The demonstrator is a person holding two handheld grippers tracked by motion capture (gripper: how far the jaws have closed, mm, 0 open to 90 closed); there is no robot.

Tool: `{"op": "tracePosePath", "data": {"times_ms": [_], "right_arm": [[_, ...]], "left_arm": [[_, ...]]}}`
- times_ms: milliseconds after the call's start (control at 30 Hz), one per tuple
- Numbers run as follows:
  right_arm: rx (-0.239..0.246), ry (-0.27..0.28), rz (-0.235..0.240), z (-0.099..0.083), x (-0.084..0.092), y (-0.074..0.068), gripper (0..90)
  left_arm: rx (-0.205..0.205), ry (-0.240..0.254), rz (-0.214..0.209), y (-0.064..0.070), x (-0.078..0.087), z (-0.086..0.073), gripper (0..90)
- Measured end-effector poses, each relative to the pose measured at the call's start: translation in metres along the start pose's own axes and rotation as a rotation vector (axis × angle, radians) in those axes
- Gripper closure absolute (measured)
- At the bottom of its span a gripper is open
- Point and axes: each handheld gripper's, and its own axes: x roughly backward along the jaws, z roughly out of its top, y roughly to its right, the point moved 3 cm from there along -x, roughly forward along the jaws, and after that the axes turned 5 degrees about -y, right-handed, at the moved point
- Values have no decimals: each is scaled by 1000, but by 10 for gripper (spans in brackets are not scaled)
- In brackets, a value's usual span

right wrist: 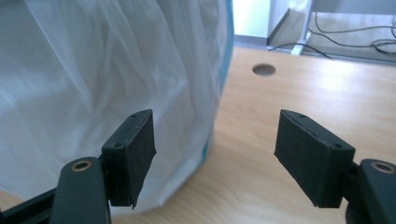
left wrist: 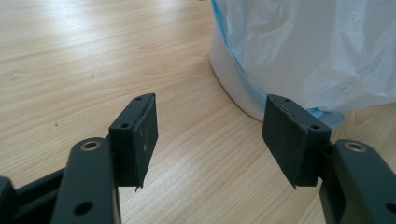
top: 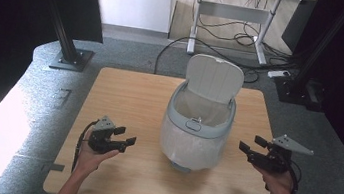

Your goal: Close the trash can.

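A small white bin (top: 196,130) with its lid (top: 213,77) tipped up stands in the middle of the wooden table (top: 130,91). A thin white plastic bag (top: 188,147) lines it and hangs down over its outside. My left gripper (top: 124,138) rests low to the bin's left, open and holding nothing. In the left gripper view the left gripper (left wrist: 210,135) faces the bin's base (left wrist: 233,88) and the bag (left wrist: 317,46). My right gripper (top: 250,148) is at the bin's right, open and holding nothing. The right gripper (right wrist: 215,154) looks at the bag (right wrist: 102,79) close up.
A round cable hole (right wrist: 264,69) is in the tabletop behind the bin. Beyond the table stand a desk frame (top: 231,14), loose cables (top: 238,35) on the floor and black stand bases (top: 70,58) at both sides. Bare tabletop lies left and right of the bin.
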Motion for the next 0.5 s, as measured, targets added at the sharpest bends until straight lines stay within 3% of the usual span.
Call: {"op": "tracePosePath", "data": {"times_ms": [500], "right_arm": [[30, 25, 56, 52, -2, -8, 264]], "left_arm": [[34, -15, -28, -3, -1, -8, 372]]}}
